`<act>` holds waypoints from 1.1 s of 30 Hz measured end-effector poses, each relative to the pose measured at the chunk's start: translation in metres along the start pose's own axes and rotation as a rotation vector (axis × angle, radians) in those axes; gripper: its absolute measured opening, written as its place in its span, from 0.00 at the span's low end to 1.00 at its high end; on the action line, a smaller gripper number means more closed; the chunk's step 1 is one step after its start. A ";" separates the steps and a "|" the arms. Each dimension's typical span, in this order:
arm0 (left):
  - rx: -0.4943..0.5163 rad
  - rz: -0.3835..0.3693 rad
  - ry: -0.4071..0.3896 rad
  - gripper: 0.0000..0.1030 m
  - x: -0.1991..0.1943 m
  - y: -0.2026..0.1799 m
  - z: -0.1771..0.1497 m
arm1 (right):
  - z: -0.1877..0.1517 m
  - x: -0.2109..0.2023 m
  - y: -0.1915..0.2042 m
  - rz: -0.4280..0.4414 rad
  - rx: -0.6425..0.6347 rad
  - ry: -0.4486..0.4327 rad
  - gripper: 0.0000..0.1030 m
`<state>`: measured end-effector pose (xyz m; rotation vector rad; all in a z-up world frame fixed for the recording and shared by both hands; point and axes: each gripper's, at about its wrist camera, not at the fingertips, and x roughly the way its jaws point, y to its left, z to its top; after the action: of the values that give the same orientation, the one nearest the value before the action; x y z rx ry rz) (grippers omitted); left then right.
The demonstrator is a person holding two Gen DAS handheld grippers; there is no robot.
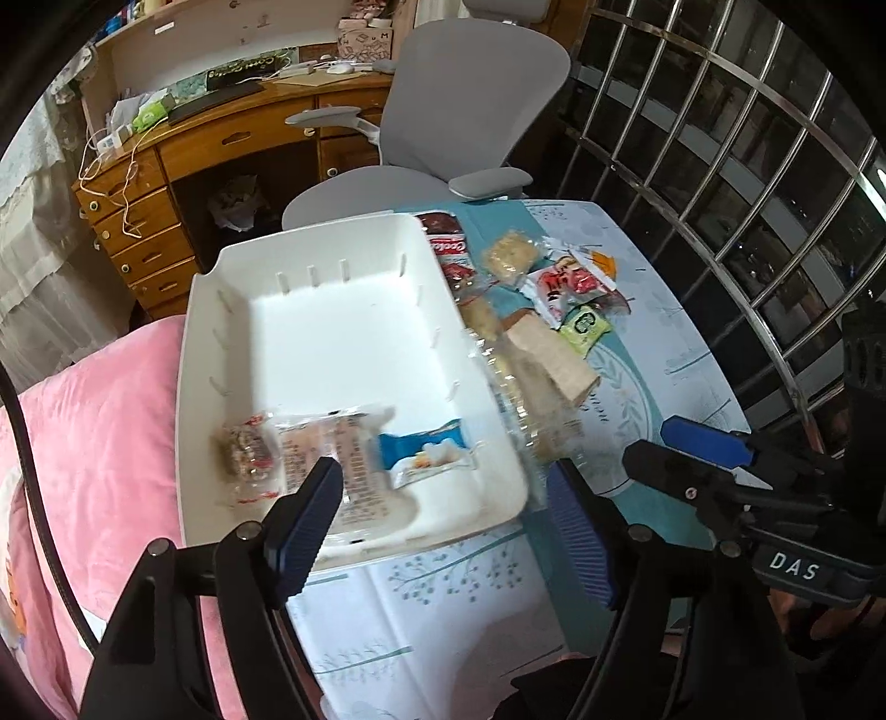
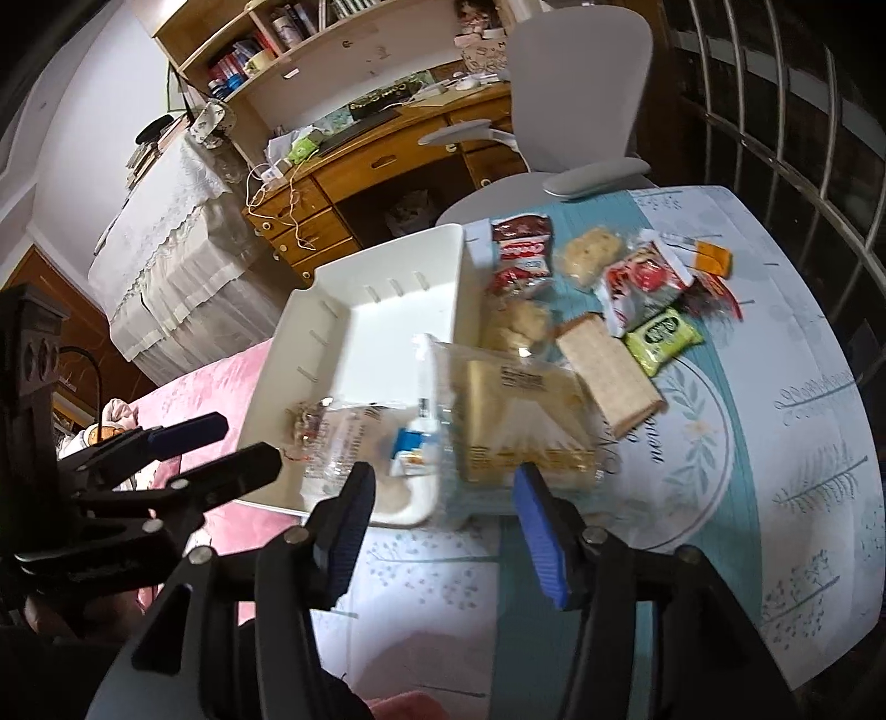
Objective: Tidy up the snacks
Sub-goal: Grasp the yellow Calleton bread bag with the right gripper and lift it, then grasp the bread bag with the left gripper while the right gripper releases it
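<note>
So the clear-wrapped bread pack (image 2: 520, 421) sits dead ahead of the empty, open right gripper (image 2: 443, 520), long axis pointing away, against the white bin (image 2: 382, 310); left gripper (image 1: 443, 531), also open, is farther.

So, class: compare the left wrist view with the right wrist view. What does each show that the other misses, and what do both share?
Only the left wrist view: the right hand-held gripper.
Only the right wrist view: the left hand-held gripper, the bookshelf and the lace-covered furniture.
Both: the white bin holding a few snacks, the loose packets beside it including the green packet, and the grey chair.
</note>
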<state>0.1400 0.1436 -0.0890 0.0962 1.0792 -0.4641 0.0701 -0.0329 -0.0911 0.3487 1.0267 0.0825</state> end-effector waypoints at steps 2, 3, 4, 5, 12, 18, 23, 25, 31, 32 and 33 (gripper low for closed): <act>0.009 0.003 0.004 0.75 0.002 -0.010 0.003 | 0.002 -0.001 -0.012 0.001 0.002 0.015 0.55; 0.016 0.005 0.011 0.75 0.004 -0.017 0.006 | 0.004 -0.002 -0.018 -0.001 0.001 0.026 0.56; 0.024 0.003 0.017 0.75 0.005 -0.022 0.008 | 0.006 -0.002 -0.025 -0.003 -0.004 0.037 0.56; 0.035 0.000 0.022 0.75 0.007 -0.027 0.010 | 0.007 -0.003 -0.030 -0.002 -0.010 0.040 0.57; 0.160 -0.026 0.116 0.75 0.026 -0.061 0.030 | 0.013 0.003 -0.075 -0.015 -0.022 0.077 0.63; 0.286 -0.049 0.227 0.81 0.049 -0.083 0.052 | 0.016 0.021 -0.103 -0.029 -0.046 0.100 0.66; 0.429 -0.065 0.317 0.86 0.074 -0.105 0.068 | 0.016 0.037 -0.117 -0.029 -0.058 0.080 0.69; 0.501 -0.062 0.354 0.89 0.085 -0.113 0.071 | 0.016 0.044 -0.122 -0.029 -0.056 0.056 0.70; 0.662 -0.025 0.465 0.93 0.122 -0.131 0.074 | 0.018 0.062 -0.129 -0.046 -0.065 -0.029 0.71; 0.678 -0.021 0.477 0.93 0.126 -0.132 0.073 | 0.019 0.066 -0.130 -0.050 -0.065 -0.040 0.72; 0.706 -0.014 0.493 0.93 0.133 -0.134 0.071 | 0.019 0.068 -0.131 -0.053 -0.068 -0.046 0.73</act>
<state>0.1955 -0.0409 -0.1506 0.8623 1.3508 -0.8465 0.1096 -0.1450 -0.1801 0.2605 0.9845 0.0617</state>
